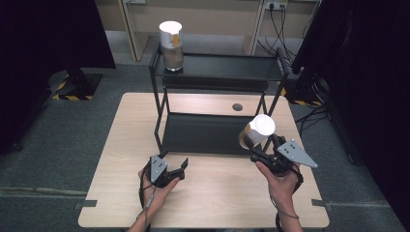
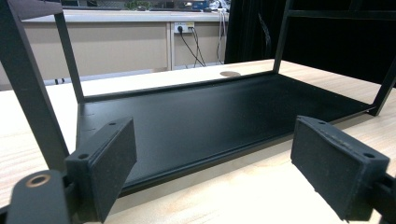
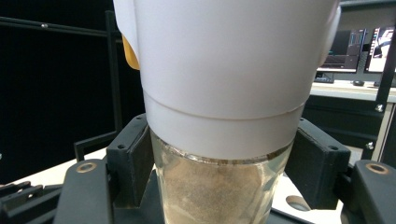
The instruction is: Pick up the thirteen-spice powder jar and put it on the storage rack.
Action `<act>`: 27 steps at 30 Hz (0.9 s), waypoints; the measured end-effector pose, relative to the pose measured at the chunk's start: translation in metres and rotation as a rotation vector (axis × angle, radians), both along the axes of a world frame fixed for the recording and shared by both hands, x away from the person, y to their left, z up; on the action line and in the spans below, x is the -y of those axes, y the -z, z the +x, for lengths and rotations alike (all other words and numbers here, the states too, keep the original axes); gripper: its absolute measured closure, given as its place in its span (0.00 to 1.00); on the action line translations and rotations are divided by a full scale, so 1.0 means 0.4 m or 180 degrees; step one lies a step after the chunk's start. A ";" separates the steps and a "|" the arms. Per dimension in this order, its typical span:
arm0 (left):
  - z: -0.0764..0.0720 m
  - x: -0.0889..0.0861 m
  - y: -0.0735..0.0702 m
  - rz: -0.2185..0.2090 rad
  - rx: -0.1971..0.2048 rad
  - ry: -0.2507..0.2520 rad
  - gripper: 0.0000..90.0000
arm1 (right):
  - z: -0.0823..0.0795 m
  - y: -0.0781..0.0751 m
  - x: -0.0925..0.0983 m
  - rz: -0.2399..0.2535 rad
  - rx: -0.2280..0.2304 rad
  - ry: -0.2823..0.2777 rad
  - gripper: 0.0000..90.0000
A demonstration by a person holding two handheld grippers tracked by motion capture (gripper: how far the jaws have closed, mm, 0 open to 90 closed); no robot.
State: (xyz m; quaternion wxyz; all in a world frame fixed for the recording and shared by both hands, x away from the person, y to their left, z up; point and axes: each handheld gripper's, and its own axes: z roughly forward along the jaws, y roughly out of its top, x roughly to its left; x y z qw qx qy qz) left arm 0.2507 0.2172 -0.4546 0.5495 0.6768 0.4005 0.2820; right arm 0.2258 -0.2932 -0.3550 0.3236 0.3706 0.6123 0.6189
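Right tongs clamped on white-lidded jar, left tongs wide apart, holding nothing

The surface is being lit evenly from overhead, while the room's corners are being left in deep shadow. Glare is being thrown off the white lid, which is being washed out. In the right gripper view, the near cup is being rendered softly blurred.
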 end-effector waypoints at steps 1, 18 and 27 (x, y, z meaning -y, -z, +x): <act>0.000 0.000 0.000 0.0000 0.0000 -0.0001 0.15 | 0.002 -0.003 0.000 -0.0003 0.0004 0.0007 0.35; 0.000 0.000 0.000 0.0002 0.0000 0.0002 0.15 | 0.025 -0.034 -0.008 0.0030 0.0053 0.0086 0.35; 0.000 0.000 0.000 0.0006 0.0002 0.0002 0.15 | 0.039 -0.051 -0.007 0.0045 0.0066 0.0131 0.35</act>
